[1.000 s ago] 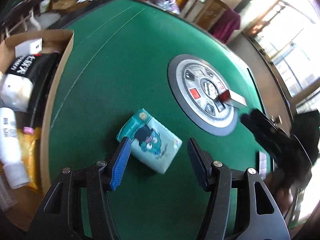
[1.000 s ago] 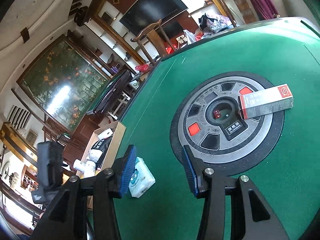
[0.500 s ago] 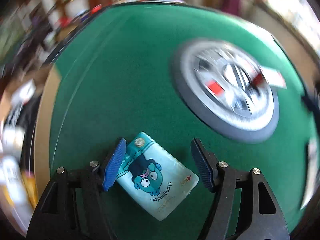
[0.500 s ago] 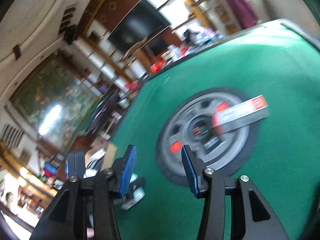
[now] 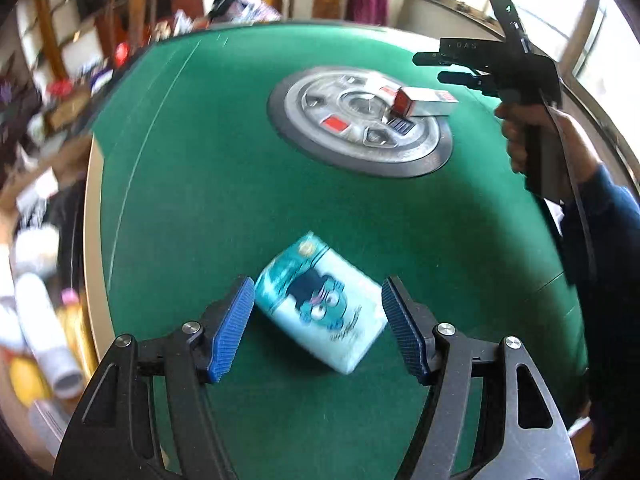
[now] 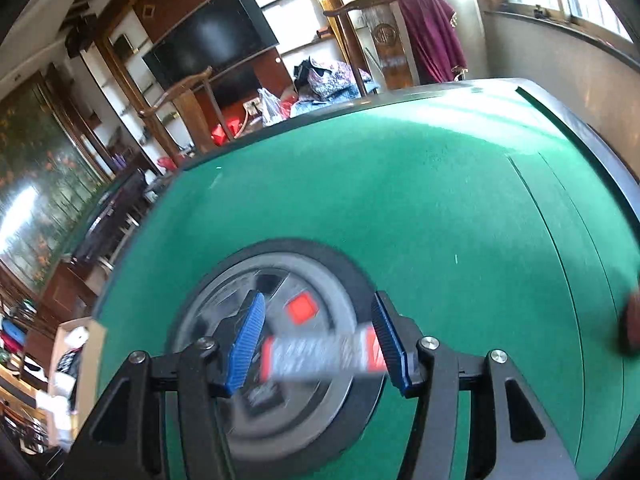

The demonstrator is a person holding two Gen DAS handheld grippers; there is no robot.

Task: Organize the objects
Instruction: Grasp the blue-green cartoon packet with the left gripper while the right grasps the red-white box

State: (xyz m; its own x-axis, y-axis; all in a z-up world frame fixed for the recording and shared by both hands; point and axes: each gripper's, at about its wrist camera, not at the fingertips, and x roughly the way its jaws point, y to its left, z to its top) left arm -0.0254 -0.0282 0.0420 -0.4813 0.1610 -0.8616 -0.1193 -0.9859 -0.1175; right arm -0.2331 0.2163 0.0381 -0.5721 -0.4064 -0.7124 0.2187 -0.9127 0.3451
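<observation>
A teal tissue pack (image 5: 320,308) with a cartoon face lies on the green table felt (image 5: 224,200). My left gripper (image 5: 318,282) straddles it, open, with a blue pad near each of its corners. A red-and-grey carton (image 5: 424,102) rests on the round silver centre panel (image 5: 360,148). In the left wrist view my right gripper (image 5: 428,67) hovers just above the carton. In the right wrist view the blurred carton (image 6: 324,354) shows between the pads of the right gripper (image 6: 316,304), whose jaws are opening and do not press on it.
A cardboard box (image 5: 86,240) holding white bottles and tubes stands off the table's left edge, also seen as the box (image 6: 76,360). A hand and blue sleeve (image 5: 600,216) hold the right gripper. Wooden chairs (image 6: 188,100) and clutter stand beyond the far edge.
The left view has rolled and the left jaws have widened around the tissue pack. The right gripper has swung over the centre panel, so the carton now sits between its wider jaws.
</observation>
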